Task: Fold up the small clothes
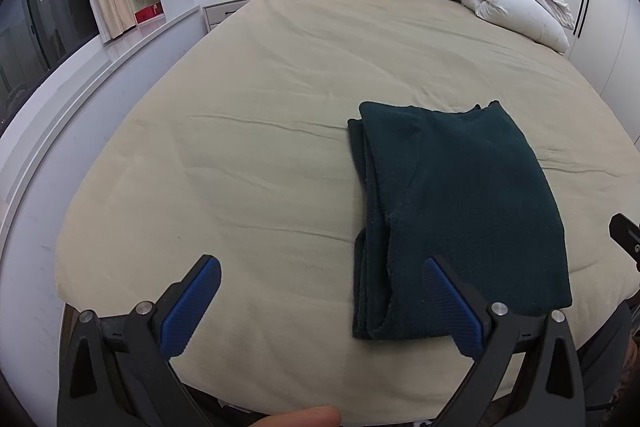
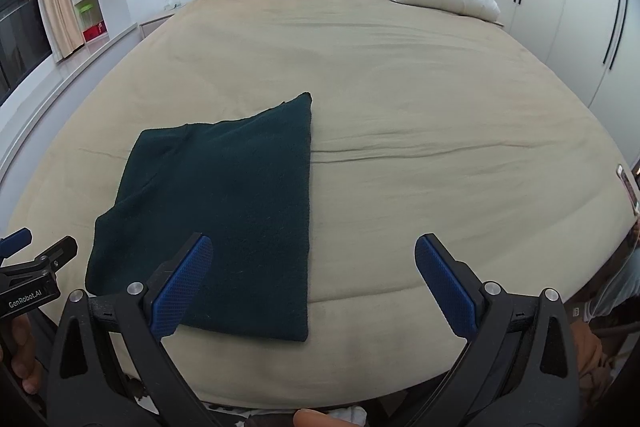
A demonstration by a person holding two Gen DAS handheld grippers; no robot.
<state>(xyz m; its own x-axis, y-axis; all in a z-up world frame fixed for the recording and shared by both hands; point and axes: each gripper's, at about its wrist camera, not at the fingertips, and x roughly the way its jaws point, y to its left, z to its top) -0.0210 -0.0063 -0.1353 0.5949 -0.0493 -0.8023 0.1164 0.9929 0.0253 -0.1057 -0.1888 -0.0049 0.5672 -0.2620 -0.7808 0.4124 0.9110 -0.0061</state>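
While both tools gape, the folded garment [image 1: 460, 211] lies flat.

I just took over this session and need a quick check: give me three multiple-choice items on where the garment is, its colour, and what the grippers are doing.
1. Where does the garment lie?
A. near the foot of the bed
B. on the pillows
C. on the windowsill

2. What colour is it?
A. red
B. dark green
C. white

3. How do the left gripper and right gripper stand?
A. both shut on the garment
B. one open, one shut
C. both open, holding nothing

Answers:
1 A, it lies folded on the sheet near the closest edge.
2 B, dark green against the beige sheet.
3 C, each wrist view shows the blue pads spread wide, nothing between them.
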